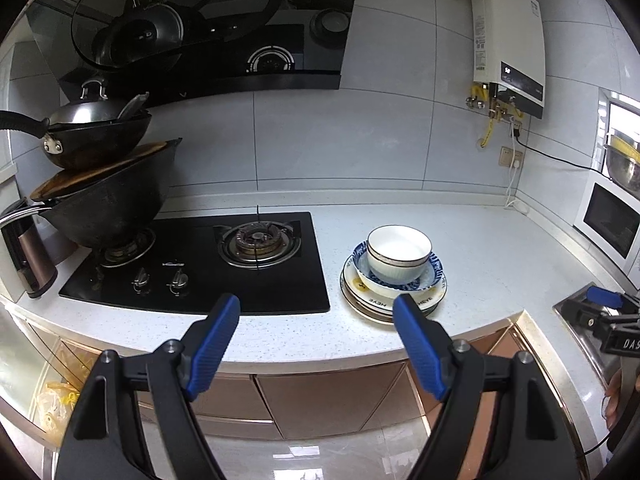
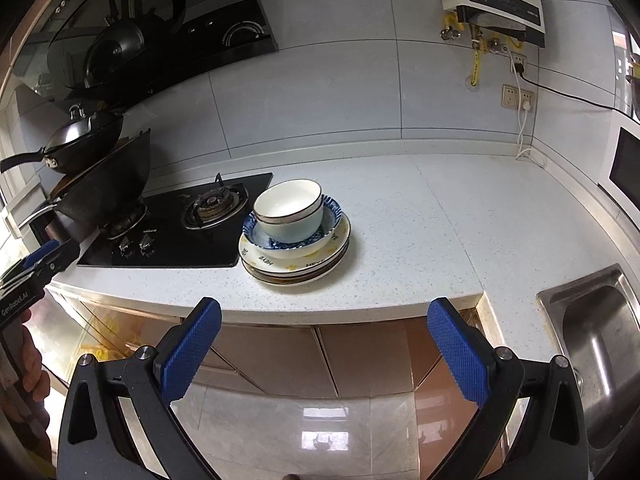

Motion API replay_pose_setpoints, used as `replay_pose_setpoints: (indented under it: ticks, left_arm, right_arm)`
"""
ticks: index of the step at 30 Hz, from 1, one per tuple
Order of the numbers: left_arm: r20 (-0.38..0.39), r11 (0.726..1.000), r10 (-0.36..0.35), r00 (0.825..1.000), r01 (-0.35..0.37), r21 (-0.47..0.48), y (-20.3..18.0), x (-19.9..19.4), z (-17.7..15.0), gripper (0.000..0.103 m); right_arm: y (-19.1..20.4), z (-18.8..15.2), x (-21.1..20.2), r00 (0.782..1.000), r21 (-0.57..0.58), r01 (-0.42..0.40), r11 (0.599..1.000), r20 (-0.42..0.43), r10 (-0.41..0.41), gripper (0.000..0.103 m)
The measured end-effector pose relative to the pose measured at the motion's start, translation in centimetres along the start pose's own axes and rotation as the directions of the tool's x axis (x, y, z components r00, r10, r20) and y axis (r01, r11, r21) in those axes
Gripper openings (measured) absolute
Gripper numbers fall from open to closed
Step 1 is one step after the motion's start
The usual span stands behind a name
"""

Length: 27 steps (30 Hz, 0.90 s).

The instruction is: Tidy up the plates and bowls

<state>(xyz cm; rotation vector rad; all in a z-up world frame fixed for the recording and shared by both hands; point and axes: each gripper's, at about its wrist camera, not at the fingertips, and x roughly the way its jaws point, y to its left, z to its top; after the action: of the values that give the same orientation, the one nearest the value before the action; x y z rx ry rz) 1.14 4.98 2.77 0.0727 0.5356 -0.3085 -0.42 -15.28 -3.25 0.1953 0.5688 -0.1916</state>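
A white ribbed bowl (image 1: 399,256) sits in a blue-patterned bowl (image 1: 434,270), on a stack of plates (image 1: 384,304) on the white counter (image 1: 500,248) right of the hob. The same stack shows in the right wrist view: white bowl (image 2: 290,212), blue bowl (image 2: 256,236), plates (image 2: 288,266). My left gripper (image 1: 316,306) is open and empty, held in front of the counter edge, left of the stack. My right gripper (image 2: 324,314) is open and empty, in front of the counter edge, below and right of the stack. Each gripper appears in the other's view: the right (image 1: 600,304) and the left (image 2: 44,260).
A black gas hob (image 1: 200,264) lies left of the stack, with stacked woks (image 1: 100,184) on its left burner. A steel sink (image 2: 596,344) is at the right. A microwave (image 1: 610,224) stands at the far right. Cabinet doors (image 2: 312,360) lie below the counter.
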Motion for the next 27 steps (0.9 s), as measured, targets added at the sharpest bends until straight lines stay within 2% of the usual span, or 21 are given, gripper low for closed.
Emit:
replay_pose_setpoints:
  ticks: [6, 16, 27]
  left_arm:
    - [-0.010, 0.999, 0.039, 0.999, -0.039, -0.006, -0.9, -0.7, -0.4, 0.079]
    - [-0.026, 0.996, 0.086, 0.996, -0.086, -0.018, -2.2, -1.3, -0.6, 0.079]
    - [-0.027, 0.993, 0.110, 0.994, -0.111, -0.043, -2.2, -1.2, -0.4, 0.079]
  right_arm:
    - [-1.1, 0.6, -0.5, 1.000, -0.065, 0.015, 0.998, 0.017, -0.014, 0.102]
    - [-2.8, 1.1, -0.1, 0.999, -0.070, -0.033, 0.997, 0.022, 0.035, 0.102]
    - [-1.8, 1.3, 0.3, 0.998, -0.109, -0.062, 0.992, 0.016, 0.064, 0.102]
